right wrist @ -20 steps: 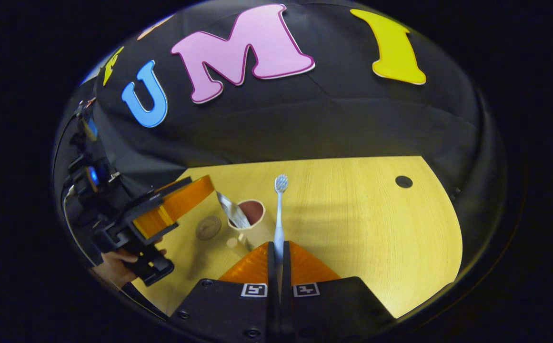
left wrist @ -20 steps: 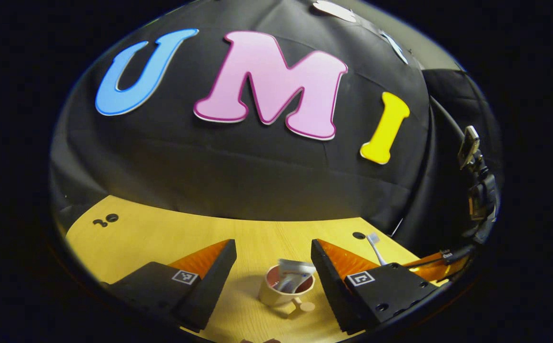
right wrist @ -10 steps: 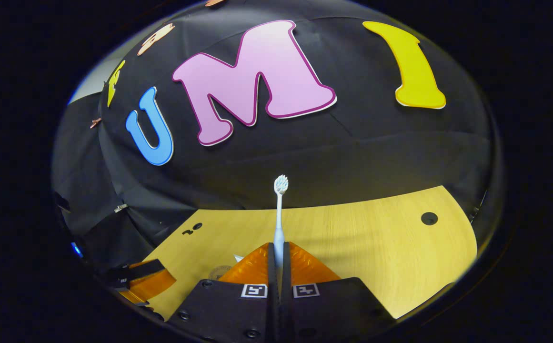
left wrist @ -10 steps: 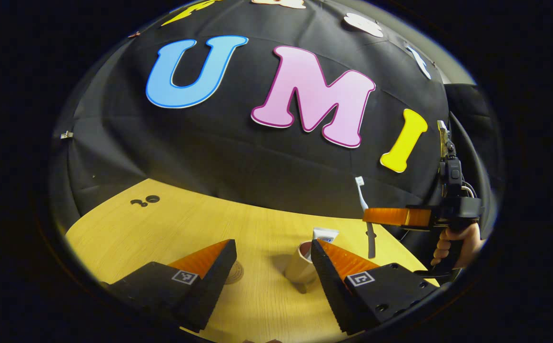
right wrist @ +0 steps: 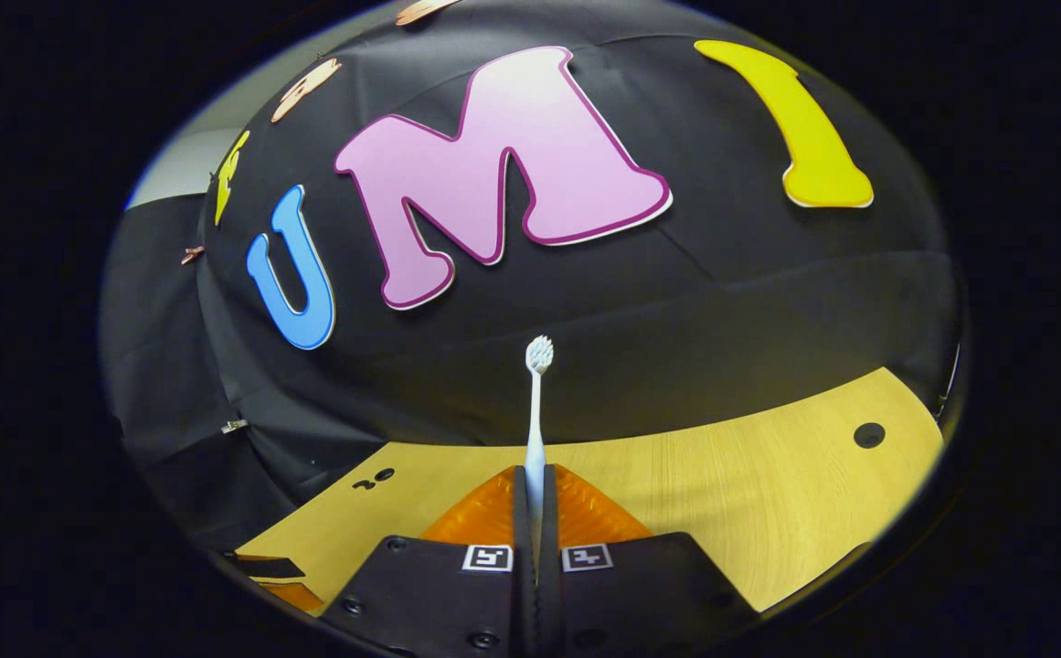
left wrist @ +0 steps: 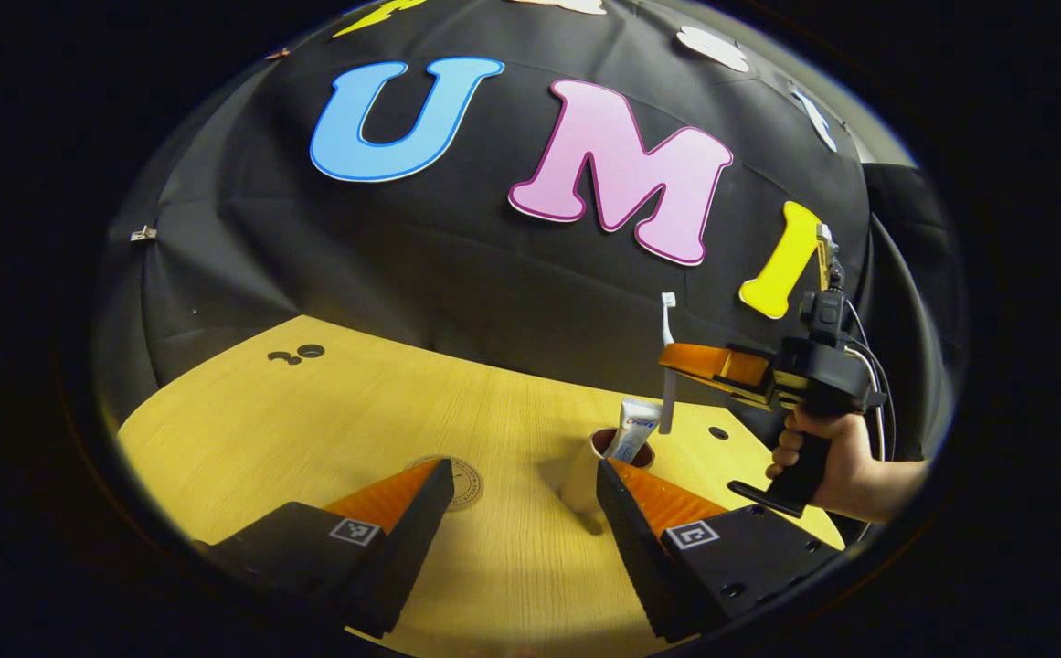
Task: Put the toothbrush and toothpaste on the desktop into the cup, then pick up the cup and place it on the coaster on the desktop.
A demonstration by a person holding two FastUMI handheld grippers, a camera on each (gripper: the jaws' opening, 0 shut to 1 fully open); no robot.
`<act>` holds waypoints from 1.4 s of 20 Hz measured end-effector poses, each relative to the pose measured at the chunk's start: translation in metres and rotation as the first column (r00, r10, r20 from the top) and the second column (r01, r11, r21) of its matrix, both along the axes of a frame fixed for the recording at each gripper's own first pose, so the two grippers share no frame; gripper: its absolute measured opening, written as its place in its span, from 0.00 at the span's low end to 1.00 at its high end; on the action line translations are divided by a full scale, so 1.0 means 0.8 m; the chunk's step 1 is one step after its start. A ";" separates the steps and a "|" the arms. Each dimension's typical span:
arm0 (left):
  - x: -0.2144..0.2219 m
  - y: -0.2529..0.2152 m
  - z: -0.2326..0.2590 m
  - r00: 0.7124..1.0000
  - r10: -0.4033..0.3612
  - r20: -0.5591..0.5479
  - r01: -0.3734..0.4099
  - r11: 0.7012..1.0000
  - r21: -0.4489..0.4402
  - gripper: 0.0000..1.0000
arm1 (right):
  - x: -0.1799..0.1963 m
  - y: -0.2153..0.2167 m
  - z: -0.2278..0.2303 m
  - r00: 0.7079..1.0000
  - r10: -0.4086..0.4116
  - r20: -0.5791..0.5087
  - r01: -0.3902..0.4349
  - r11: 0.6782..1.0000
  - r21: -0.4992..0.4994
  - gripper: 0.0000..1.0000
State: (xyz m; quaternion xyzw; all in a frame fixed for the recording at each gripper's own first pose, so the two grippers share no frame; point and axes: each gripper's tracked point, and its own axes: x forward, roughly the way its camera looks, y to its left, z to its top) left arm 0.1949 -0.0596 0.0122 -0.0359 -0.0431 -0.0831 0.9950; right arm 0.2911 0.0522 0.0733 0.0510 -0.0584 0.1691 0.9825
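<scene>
In the left gripper view a cream cup (left wrist: 585, 475) stands on the wooden desktop (left wrist: 311, 411), with the toothpaste tube (left wrist: 632, 428) sticking out of it. A round coaster (left wrist: 461, 477) lies left of the cup. My left gripper (left wrist: 523, 498) is open, low over the desk, its right finger just in front of the cup. My right gripper (left wrist: 687, 358), held by a hand (left wrist: 836, 461), hovers above and right of the cup, shut on a white toothbrush (left wrist: 668, 366) held upright, its lower end near the cup's rim. In the right gripper view the toothbrush (right wrist: 536, 411) rises from my shut right gripper (right wrist: 535, 475).
Small round holes (left wrist: 302, 353) mark the far left of the desktop, and another hole (left wrist: 718, 432) lies behind the cup. The black booth wall closes the far side. A desk hole (right wrist: 868, 435) shows at right in the right gripper view.
My left gripper has drawn back and tilted up, so the cup and coaster sit farther ahead. My right gripper has risen slightly with the toothbrush and moved over the cup.
</scene>
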 end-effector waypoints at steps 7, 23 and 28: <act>0.009 0.005 -0.001 1.000 0.004 0.006 -0.004 1.000 -0.029 0.98 | 0.012 0.007 -0.026 0.997 0.006 0.073 0.000 0.997 -0.081 0.05; 0.017 -0.039 -0.029 0.998 -0.054 -0.028 0.054 0.999 -0.008 0.97 | -0.020 -0.021 -0.037 0.988 0.002 0.156 -0.005 1.000 0.018 0.23; 0.007 -0.039 -0.020 0.998 -0.056 -0.015 0.056 0.998 -0.034 0.97 | -0.064 -0.024 -0.008 0.983 0.009 0.186 -0.009 1.000 -0.003 0.54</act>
